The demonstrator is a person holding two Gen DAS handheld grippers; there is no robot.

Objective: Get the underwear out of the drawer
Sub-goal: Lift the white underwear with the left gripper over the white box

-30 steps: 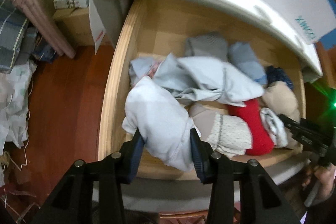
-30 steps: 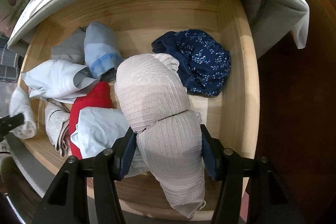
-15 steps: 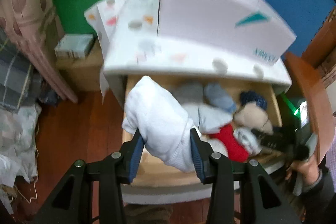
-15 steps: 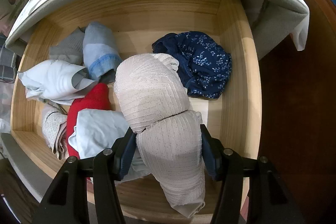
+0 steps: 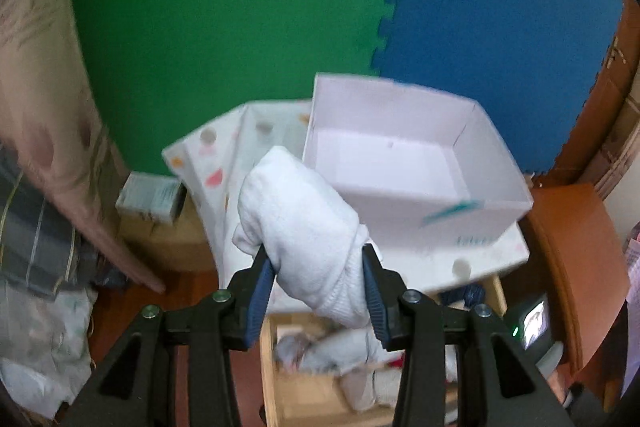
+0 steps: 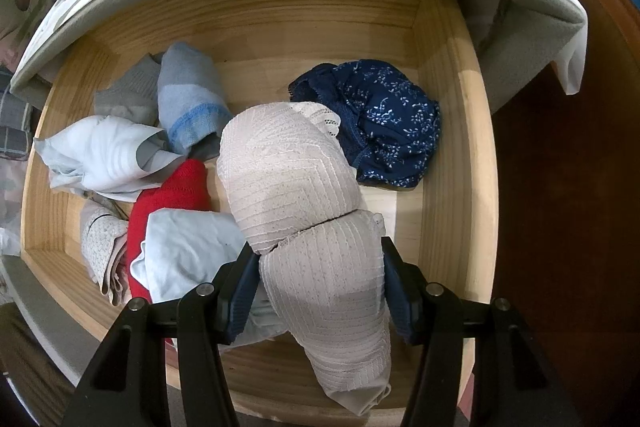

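Currently the left gripper (image 5: 316,291) clamps a white garment (image 5: 304,227) just near of the white box (image 5: 404,167); the right gripper (image 6: 316,291) clamps a beige garment (image 6: 304,219) over the drawer (image 6: 452,147).

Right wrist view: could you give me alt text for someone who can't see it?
The right gripper clamps a beige ribbed lace garment over an open wooden drawer. Navy floral underwear, a red knit piece and pale blue folded items lie inside.
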